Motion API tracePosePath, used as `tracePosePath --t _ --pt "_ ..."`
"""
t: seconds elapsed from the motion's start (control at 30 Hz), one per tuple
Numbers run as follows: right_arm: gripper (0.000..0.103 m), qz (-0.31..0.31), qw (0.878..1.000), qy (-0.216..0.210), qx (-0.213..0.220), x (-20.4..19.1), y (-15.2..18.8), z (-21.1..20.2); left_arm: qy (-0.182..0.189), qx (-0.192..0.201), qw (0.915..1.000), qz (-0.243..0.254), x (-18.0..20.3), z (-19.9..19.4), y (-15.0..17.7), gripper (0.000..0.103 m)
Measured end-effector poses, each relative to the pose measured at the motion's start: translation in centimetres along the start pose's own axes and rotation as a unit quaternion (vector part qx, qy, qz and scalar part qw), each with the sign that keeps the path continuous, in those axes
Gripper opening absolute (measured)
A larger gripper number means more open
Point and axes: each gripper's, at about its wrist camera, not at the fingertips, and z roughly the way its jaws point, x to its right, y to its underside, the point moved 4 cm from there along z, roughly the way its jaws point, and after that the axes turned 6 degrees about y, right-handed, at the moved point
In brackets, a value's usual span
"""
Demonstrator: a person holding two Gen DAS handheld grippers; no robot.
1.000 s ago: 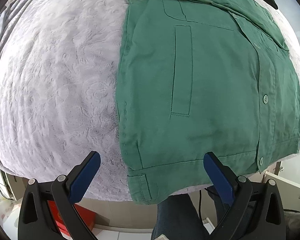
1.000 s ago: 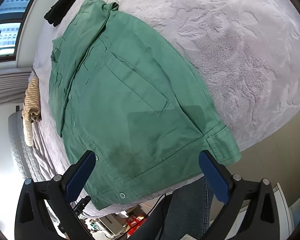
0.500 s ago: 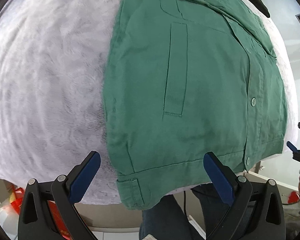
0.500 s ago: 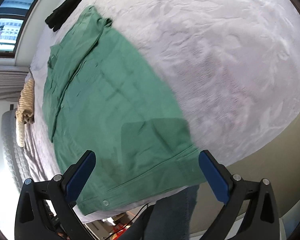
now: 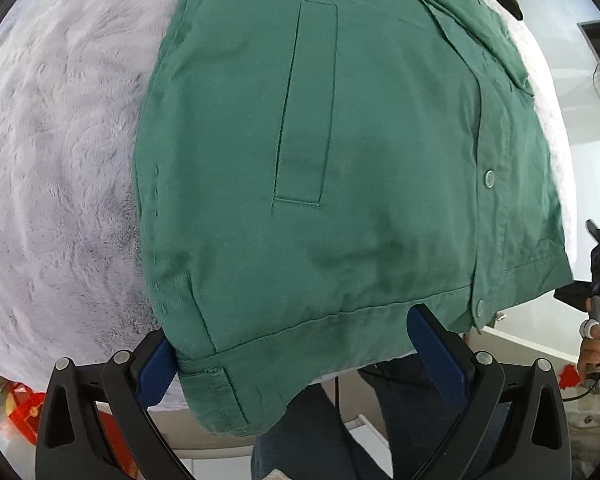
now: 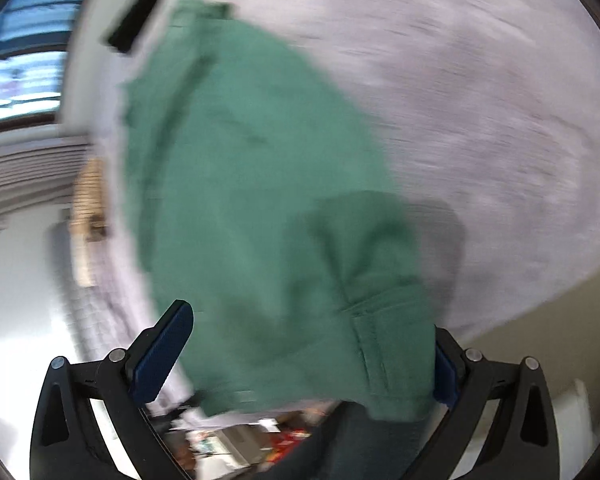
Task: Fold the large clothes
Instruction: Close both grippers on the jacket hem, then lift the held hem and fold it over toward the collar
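Observation:
A green button-up jacket (image 5: 340,160) lies flat on a pale grey textured bedspread (image 5: 52,152), its hem hanging over the near edge. My left gripper (image 5: 296,356) is open, its blue pads on either side of the hem's left corner. In the blurred right wrist view the jacket (image 6: 252,208) fills the middle, and my right gripper (image 6: 304,348) is open around the hem; its right pad is partly hidden by the cloth.
The person's dark trousers (image 5: 320,432) show below the bed edge. A red object (image 5: 20,412) sits on the floor at lower left. A dark garment (image 6: 128,28) and a tan striped cloth (image 6: 88,200) lie farther along the bed.
Both grippers have moved in toward the jacket's hem, which now lies between their open fingers. The right wrist view has become motion-blurred.

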Motion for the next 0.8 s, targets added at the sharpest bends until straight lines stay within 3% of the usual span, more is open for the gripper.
tracePosePath --t 0.07,0.3,0.37,0.4,0.43,0.47,0.5,0.53,0.7,0.8 --pt "0.102 -0.009 1.000 -0.001 -0.004 -0.7 -0.1 0.2 0.004 -0.003 1.0000 -0.006 -0.3 0.1 0.2 0.103" --pt "0.100 -0.004 0.996 0.081 -0.029 1.7 0.3 2.2 -0.016 -0.012 0.9998 0.003 -0.2 1.2 0.3 0.102" --pt "0.085 0.009 0.996 0.088 -0.032 2.5 0.3 2.3 -0.030 -0.005 0.9995 0.001 -0.1 1.4 0.2 0.092" --pt "0.061 0.013 0.995 0.091 -0.036 2.7 0.3 2.4 -0.046 -0.001 0.9989 0.001 -0.2 1.4 0.1 0.076" --pt "0.022 0.011 0.994 0.104 -0.041 2.8 0.2 2.6 -0.045 0.004 0.9990 0.002 -0.2 1.3 0.1 0.063" --pt "0.006 0.007 0.993 0.114 -0.043 3.0 0.2 2.5 -0.037 0.011 0.9992 0.000 -0.2 0.9 0.1 0.051" --pt "0.007 0.000 0.993 0.109 -0.046 2.7 0.1 2.4 -0.024 0.013 0.9996 -0.002 -0.2 0.5 0.0 0.034" --pt "0.007 -0.005 0.995 0.091 -0.050 2.3 0.1 2.4 -0.003 0.012 0.9999 -0.008 -0.2 0.0 0.0 0.026" --pt "0.007 -0.011 0.998 -0.020 -0.056 -1.5 -1.1 0.7 0.106 0.032 0.9926 -0.050 0.5 -4.0 -1.1 0.024" --pt "0.007 -0.020 0.996 -0.069 -0.050 -4.5 -2.8 -0.3 0.145 0.066 0.9847 -0.072 1.2 -7.0 -3.0 0.024"
